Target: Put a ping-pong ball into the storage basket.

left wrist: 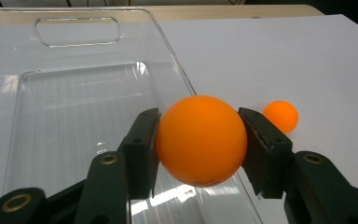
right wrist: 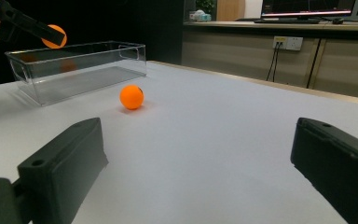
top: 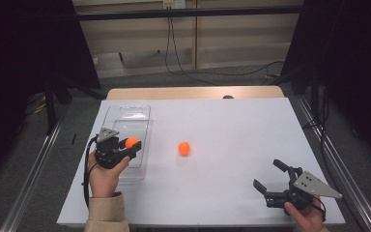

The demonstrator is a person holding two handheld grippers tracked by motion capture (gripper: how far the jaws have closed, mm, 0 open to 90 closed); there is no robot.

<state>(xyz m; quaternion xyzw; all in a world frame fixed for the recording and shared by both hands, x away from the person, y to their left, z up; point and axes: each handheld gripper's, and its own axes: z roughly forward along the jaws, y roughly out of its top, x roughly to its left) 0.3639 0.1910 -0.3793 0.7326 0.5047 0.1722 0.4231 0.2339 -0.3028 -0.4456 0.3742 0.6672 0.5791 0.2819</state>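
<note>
My left gripper (top: 131,143) (left wrist: 200,140) is shut on an orange ball (top: 132,142) (left wrist: 200,140) and holds it above the near end of a clear plastic tray (top: 125,116) (left wrist: 74,93). A second orange ball (top: 184,148) (left wrist: 280,115) (right wrist: 132,97) lies on the white table, to the right of the tray. My right gripper (top: 266,176) (right wrist: 191,163) rests low at the near right of the table, jaws wide apart with nothing between them, pointing toward the loose ball. In the right gripper view the held ball (right wrist: 54,36) hangs over the tray (right wrist: 74,70).
The white tabletop (top: 232,135) ends in a bare wooden strip (top: 193,93) at the far edge. Dark curtains stand at both sides, and cables lie on the floor beyond the table. The tray holds nothing inside.
</note>
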